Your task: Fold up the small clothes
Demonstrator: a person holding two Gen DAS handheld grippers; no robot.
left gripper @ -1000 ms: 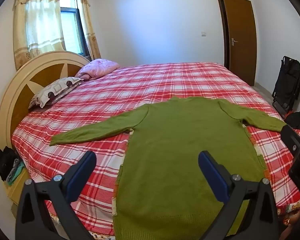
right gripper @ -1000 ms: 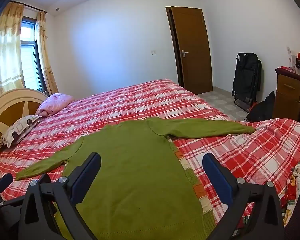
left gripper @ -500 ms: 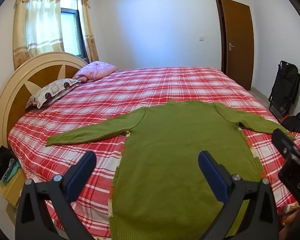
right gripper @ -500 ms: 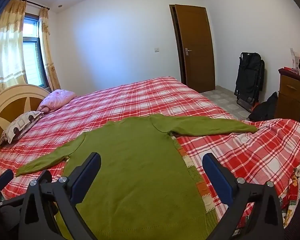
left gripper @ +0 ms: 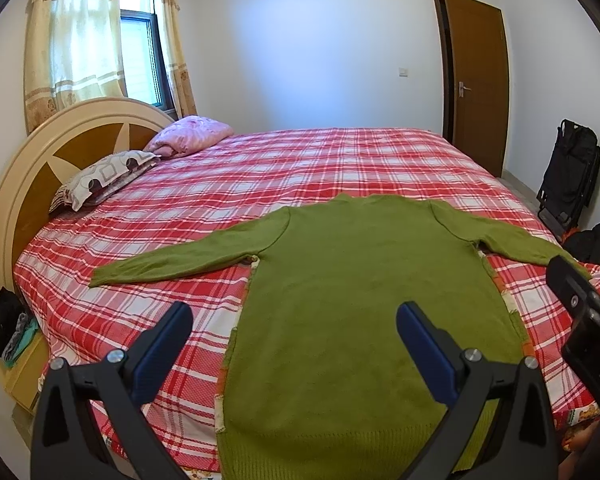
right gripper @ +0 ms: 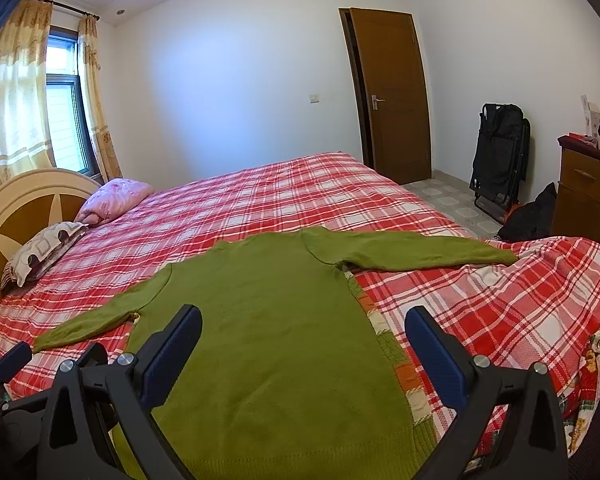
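Observation:
A green knit sweater (left gripper: 352,292) lies flat on the red plaid bed (left gripper: 300,168), hem toward me, both sleeves spread out to the sides. It also shows in the right wrist view (right gripper: 272,320). My left gripper (left gripper: 294,320) is open and empty, held above the sweater's hem end. My right gripper (right gripper: 304,328) is open and empty, also above the hem end, to the right of the left one. The left sleeve (left gripper: 180,260) reaches toward the headboard. The right sleeve (right gripper: 420,254) reaches toward the bed's foot.
A patterned pillow (left gripper: 100,180) and a pink bundle (left gripper: 188,140) lie by the round headboard (left gripper: 60,136). A brown door (right gripper: 392,96), a black folded chair (right gripper: 500,160) and a wooden dresser (right gripper: 584,192) stand at the right. Another patterned cloth edge (right gripper: 388,344) shows under the sweater.
Both grippers have pulled back and risen a little, so the sweater sits slightly farther away and more of the bed shows. Both stay open and the sweater has not moved.

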